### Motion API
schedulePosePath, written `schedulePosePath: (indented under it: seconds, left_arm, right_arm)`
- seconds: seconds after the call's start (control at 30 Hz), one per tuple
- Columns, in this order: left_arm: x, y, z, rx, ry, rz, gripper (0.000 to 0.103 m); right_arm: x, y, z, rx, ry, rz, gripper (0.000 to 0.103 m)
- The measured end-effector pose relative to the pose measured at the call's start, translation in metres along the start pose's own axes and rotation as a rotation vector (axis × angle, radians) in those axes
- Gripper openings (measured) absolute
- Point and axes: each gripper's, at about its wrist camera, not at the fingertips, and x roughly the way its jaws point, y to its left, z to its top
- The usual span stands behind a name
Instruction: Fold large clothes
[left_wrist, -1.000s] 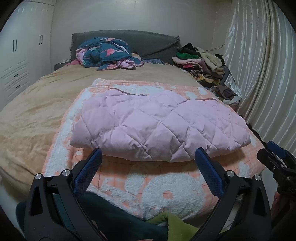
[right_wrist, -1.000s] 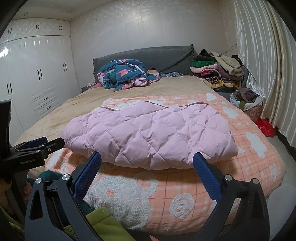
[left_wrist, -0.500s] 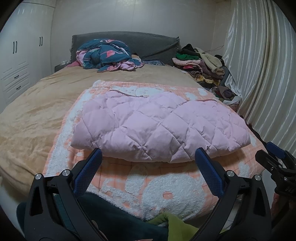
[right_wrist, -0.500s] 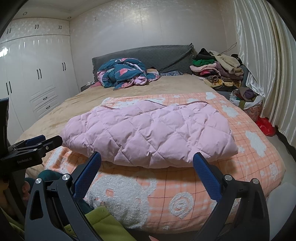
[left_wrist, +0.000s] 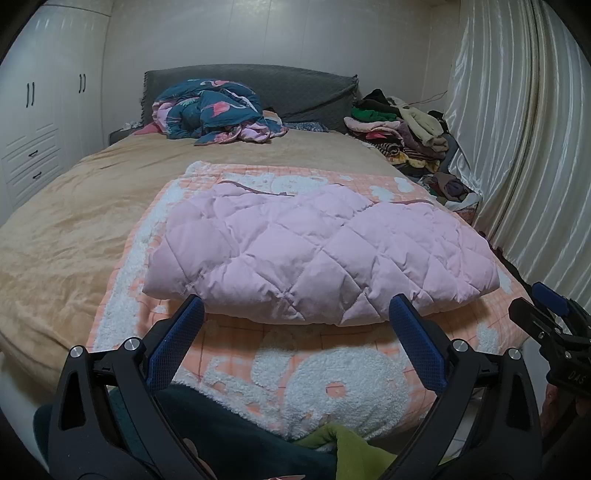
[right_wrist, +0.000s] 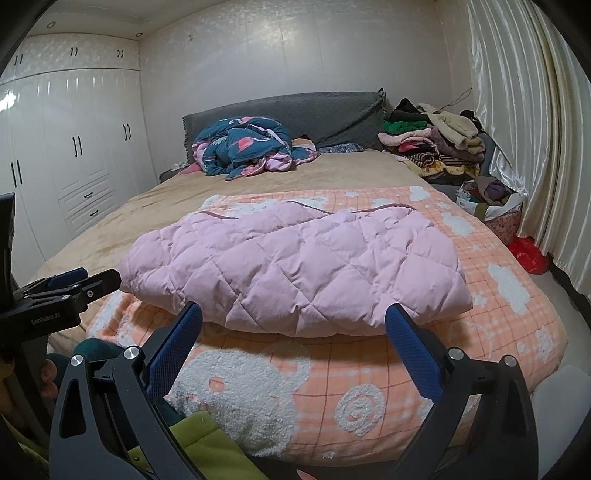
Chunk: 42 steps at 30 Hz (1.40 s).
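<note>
White wardrobe doors (right_wrist: 74, 155) and a pale curtain (left_wrist: 517, 147) flanked one bed (left_wrist: 74, 229) with a grey headboard (left_wrist: 295, 88), spread with one peach blanket (left_wrist: 332, 384). One pink quilted jacket (left_wrist: 321, 254), folded into a thick pad, lay on that blanket near the foot of the bed, with one crumpled teal quilt (left_wrist: 214, 114) by the headboard and one heap of clothes (left_wrist: 402, 133) at the far side. Two tools hung short of the jacket, the left tool (left_wrist: 295, 343) and the right tool (right_wrist: 293, 347) both spread wide and gripping nothing.

The bed (left_wrist: 66, 221) is carrying a peach blanket (left_wrist: 332, 373) nearest the hand-held gripper (left_wrist: 295, 321), with a crumpled teal quilt (left_wrist: 218, 110) lying beyond it.
</note>
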Motion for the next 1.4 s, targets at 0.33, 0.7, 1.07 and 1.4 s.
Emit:
schedulePosePath:
  seconds: [0.33,0.7,1.07,1.4]
  left_arm:
    - [-0.0001,0.0030,0.0016,-0.001,0.003,0.008,0.094]
    - [0.0003,0.0053,0.0009,0.000,0.005,0.014,0.094]
    - [0.0004,0.0056,0.0003,0.003,0.004,0.011,0.094]
    - [0.0021,0.0052,-0.0022,0.011,0.012,0.010,0.094]
  right_arm:
    - [-0.0003,-0.0001,0.0022,-0.005,0.001,0.001,0.099]
    - [0.0002,-0.0002,0.0024,-0.007,0.002,0.002,0.099]
    - [0.0003,-0.0004,0.0010,-0.013,0.010,0.002,0.099]
    - [0.0018,0.0013,0.0008,-0.018,0.014,0.001,0.099]
